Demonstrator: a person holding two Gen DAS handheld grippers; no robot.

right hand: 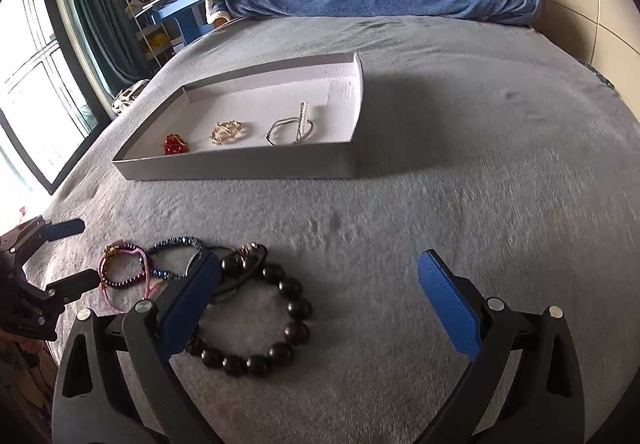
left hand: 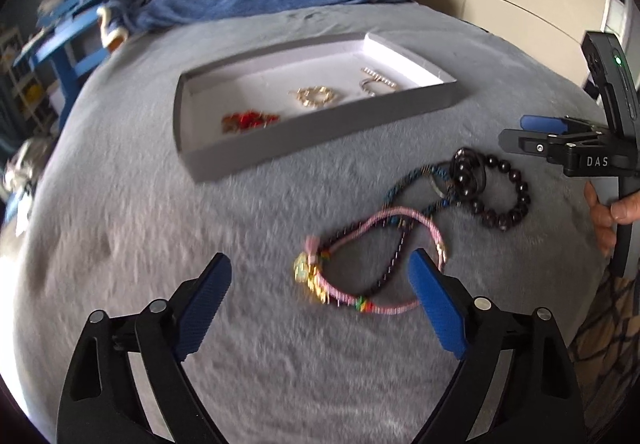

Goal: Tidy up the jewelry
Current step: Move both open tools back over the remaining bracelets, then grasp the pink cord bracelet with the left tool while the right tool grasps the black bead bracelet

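Step in hand, by my read: picking the next loose piece off the bed (left hand: 120, 244) for the grey tray (left hand: 320, 132). Three pieces already lie in the tray: red one (left hand: 249, 121) on the left, gold chain (left hand: 316, 96) mid, silver bangle w/ bar (right hand: 290, 130) on the right.

The rest sits in a tangled heap on the blanket, near side of the tray: pink cord bracelet (left hand: 372, 256), dark blue beaded strand (left hand: 420, 184), black bead bracelet (right hand: 260, 324).

Left gripper (left hand: 320, 300) has its fingers wide, nothing held; the pink cord lies between them, its right end just beside the right finger. Right gripper (right hand: 320, 304) also wide & empty, the black beads just right of its left finger (right hand: 192, 304).

Next move prob needs a drop onto one strand only. Cords overlap, so a lift may drag neighbours along.

Left view shows the pink cord's gold charm & the person's hand (left hand: 608, 212) on the right handle. Right view shows the black bead loop whole & the tray contents sharper; left view is motion-blurred.
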